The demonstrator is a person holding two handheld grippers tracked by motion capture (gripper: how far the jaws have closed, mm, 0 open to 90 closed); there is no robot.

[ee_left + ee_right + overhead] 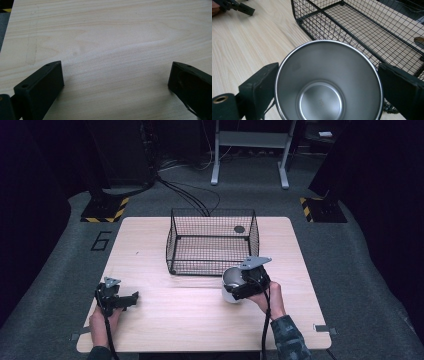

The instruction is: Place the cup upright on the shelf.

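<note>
High view puts the steel cup just outside the wire basket's near wall, on the surface. Right gripper clamps it by both sides; left gripper gapes empty. Likely basket-bound, so nothing's finished yet.

Pale wooden table, grey carpet, perhaps hazard-striped bases

Silver cup, black basket, seemingly pale wood table.
</note>
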